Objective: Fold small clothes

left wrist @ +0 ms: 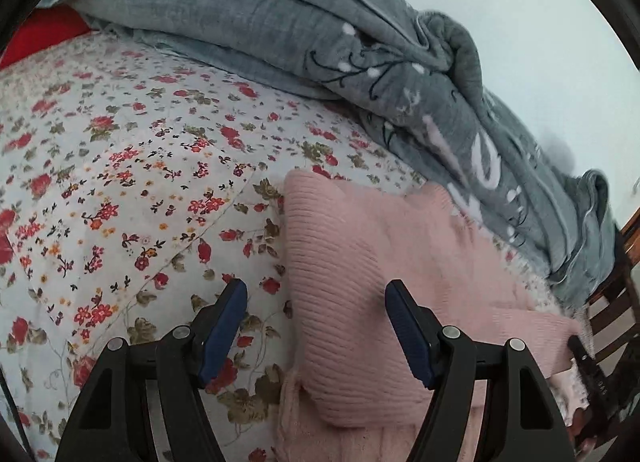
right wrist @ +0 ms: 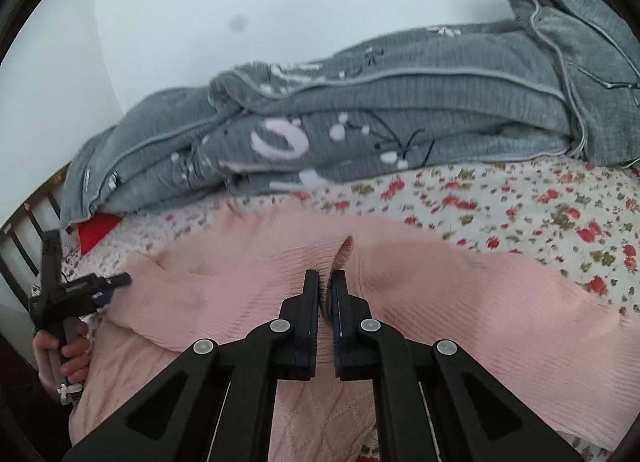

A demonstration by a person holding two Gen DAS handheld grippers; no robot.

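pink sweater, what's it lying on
The pink sweater lies on a flowered sheet, with a paler pink quilted cloth under its near edge. What is beneath its middle is covered. The right gripper pinches a fold.

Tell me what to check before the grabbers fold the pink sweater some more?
1. Right gripper pinching the pink sweater: ok, shut on a raised fold.
2. Left gripper ready to grab: ok, open, holding nothing.
3. Sweater flat: not ok, bunched around the pinch.
4. Room on the flowered sheet: ok, bare beside the sweater.
5. Grey blanket out of the way: cannot tell, very close behind.
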